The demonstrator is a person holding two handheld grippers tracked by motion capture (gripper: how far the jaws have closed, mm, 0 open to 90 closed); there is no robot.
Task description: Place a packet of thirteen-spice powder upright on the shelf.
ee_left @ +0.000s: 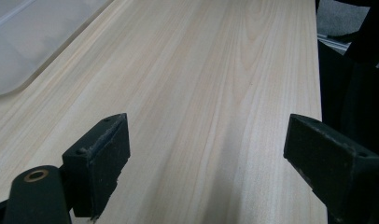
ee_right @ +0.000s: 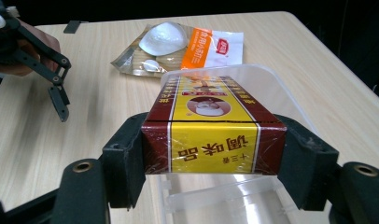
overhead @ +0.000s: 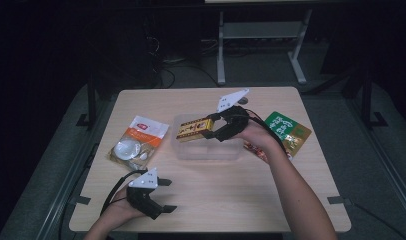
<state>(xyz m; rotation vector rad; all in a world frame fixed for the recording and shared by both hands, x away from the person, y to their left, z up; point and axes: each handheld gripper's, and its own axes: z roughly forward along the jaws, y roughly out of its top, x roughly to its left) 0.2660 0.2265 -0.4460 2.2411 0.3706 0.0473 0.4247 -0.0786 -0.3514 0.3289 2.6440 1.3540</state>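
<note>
The pale wooden table was the biggest thing before me, its grain running long in my left gripper view. On it, a little right of the middle, sat the clear, shallow plastic bin with rounded corners. To the far right of the bin lay the flat green snack packet with white lettering, partly under my right forearm. To the left of the bin, well apart from it, lay the orange-and-white pouch with a clear window, white rounded pieces showing inside.

My right gripper was clenched on the red-and-yellow rectangular carton with printed characters, one black jaw pressed against each of its long red sides. I held the carton roughly level, above the bin's open top, its far end reaching toward the bin's left wall. In my right gripper view the carton's yellow end panel faced the camera, with the bin's clear rim just beneath and behind it.

My left gripper was at the near left of the table, well apart from everything else. Its jaws stood released and wide, with bare wood between them.
</note>
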